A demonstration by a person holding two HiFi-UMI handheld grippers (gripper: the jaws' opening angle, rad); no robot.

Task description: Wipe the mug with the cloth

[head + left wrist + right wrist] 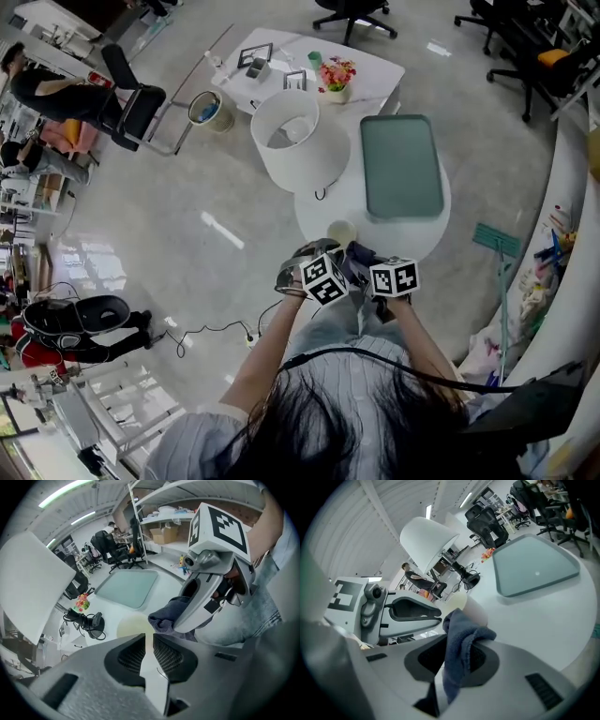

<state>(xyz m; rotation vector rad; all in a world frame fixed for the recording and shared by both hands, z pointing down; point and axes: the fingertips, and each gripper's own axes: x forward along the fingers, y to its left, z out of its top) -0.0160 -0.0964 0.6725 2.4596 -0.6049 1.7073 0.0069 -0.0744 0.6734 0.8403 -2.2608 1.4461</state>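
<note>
At table near edge, close to your body: pale mug. Left gripper jaws clamp pale part of it, wall or handle, can't tell which. Right gripper jaws pinch dark blue cloth, its fold just beside mug. Step, likely: starting wipe. Next: you press cloth to mug wall and sweep round while left grip stays firm.

- The white round table carries a grey-green tray, which lies flat on its far right part.
- A white lamp with a wide shade stands at its far left edge.
- A cream mug sits at its near edge.
- A second white table beyond holds potted flowers and small frames.
- The pale glossy floor bears a round bin and a black cable.
</note>
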